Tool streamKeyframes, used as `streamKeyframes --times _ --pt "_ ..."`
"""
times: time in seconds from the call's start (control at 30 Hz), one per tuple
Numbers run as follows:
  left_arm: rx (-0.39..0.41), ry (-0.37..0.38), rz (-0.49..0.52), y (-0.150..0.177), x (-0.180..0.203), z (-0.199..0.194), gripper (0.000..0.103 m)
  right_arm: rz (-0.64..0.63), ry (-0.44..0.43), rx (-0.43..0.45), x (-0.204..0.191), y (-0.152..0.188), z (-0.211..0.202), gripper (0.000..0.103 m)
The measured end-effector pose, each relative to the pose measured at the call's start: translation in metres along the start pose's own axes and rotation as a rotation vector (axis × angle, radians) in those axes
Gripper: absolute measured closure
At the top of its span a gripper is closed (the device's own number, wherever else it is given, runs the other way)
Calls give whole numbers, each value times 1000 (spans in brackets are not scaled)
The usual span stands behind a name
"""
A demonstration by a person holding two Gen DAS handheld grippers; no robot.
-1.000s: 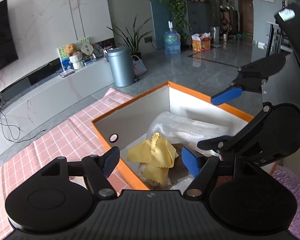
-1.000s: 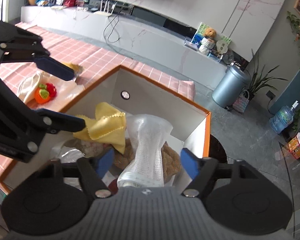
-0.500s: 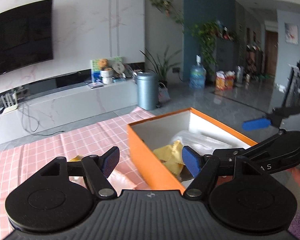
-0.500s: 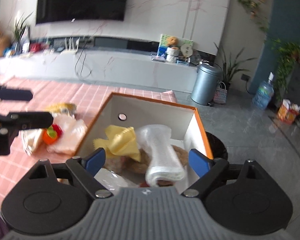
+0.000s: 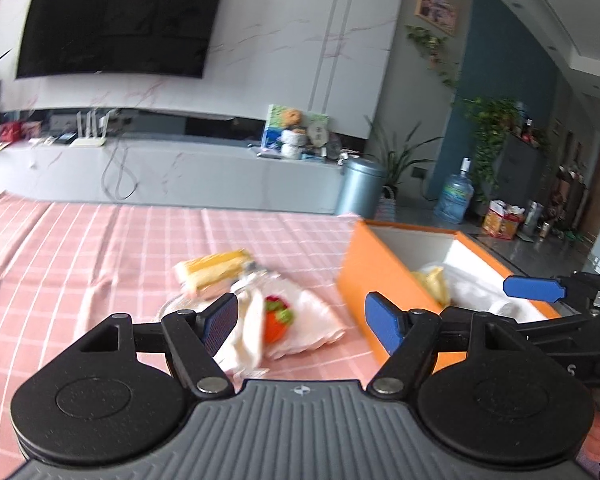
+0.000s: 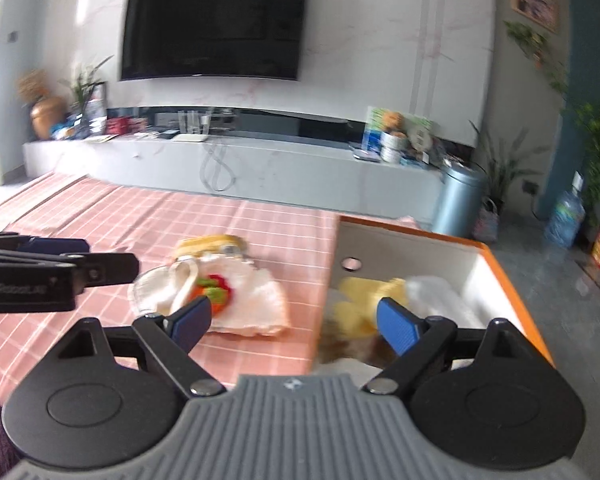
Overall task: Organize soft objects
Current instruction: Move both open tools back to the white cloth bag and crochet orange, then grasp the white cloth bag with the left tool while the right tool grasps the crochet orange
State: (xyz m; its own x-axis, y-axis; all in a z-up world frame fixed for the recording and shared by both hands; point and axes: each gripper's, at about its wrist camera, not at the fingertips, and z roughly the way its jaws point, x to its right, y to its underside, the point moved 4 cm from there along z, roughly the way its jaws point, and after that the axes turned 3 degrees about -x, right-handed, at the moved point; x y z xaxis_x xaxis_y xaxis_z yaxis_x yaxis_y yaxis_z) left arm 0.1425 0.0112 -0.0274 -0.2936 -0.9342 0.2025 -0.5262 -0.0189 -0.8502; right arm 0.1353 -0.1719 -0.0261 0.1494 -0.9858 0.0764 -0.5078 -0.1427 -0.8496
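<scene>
Your left gripper (image 5: 300,322) hangs with its jaws spread wide and nothing between them, just above the cream cloth bag (image 5: 296,326) with the strawberry on it, which lies on the pink checked tablecloth (image 5: 80,264) just left of the orange box (image 5: 374,276). Your right gripper (image 6: 294,322) is likewise empty, its jaws having just opened wider, and it sits over the near left edge of the box. Inside the box lie a yellow cloth (image 6: 364,300) and a white mesh roll (image 6: 440,300) (both blurred), and a yellow sponge (image 5: 212,266) rests just behind the bag.
</scene>
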Motion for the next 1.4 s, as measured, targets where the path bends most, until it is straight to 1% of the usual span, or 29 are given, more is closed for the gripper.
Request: streamKeyframes --times 0.1,0.17,0.3,0.37,0.4,0.5,0.57,0.67,0.83,0.9,1.07,1.13,1.23,1.33,1.37,1.4 --pt "-16 -24 -22 6 -14 2 18 -44 -17 -13 -18 2 8 19" --pt "-26 -30 -38 9 -22 3 18 -59 -30 -27 -27 4 14 26" --pt "-40 -38 -55 15 -37 7 18 -99 -42 -54 -44 7 29 32" --pt "-49 -37 -65 20 -44 8 19 -116 -42 -62 -50 7 36 37" --pt "-55 -34 -72 25 -48 9 21 -121 -45 -68 -53 8 41 38" --pt "-68 -27 -90 29 -56 14 21 -130 -47 -91 -56 9 54 42" --pt "-69 -16 -100 32 -61 18 21 -139 -45 -107 -57 10 63 47" --pt "-85 -1 -120 34 -66 27 21 -133 -39 -131 -57 10 78 50" --pt "-111 21 -130 29 -68 48 21 -128 -25 -149 -56 6 101 51" --pt "-121 42 -123 24 -66 56 16 -137 -15 -154 -57 5 111 52" --pt "-205 66 -65 23 -58 87 16 -155 3 -170 -57 5 131 54" --pt "-246 50 -54 26 -58 101 16 -150 11 -189 -56 8 136 54" --pt "-271 41 -33 30 -59 111 20 -147 12 -202 -55 10 140 54" --pt "-291 32 -23 33 -61 117 31 -148 18 -207 -54 12 142 54" --pt "-300 30 -19 34 -62 118 48 -147 12 -208 -55 12 143 54" --pt "-310 29 -15 33 -64 119 74 -145 5 -210 -56 13 143 54"
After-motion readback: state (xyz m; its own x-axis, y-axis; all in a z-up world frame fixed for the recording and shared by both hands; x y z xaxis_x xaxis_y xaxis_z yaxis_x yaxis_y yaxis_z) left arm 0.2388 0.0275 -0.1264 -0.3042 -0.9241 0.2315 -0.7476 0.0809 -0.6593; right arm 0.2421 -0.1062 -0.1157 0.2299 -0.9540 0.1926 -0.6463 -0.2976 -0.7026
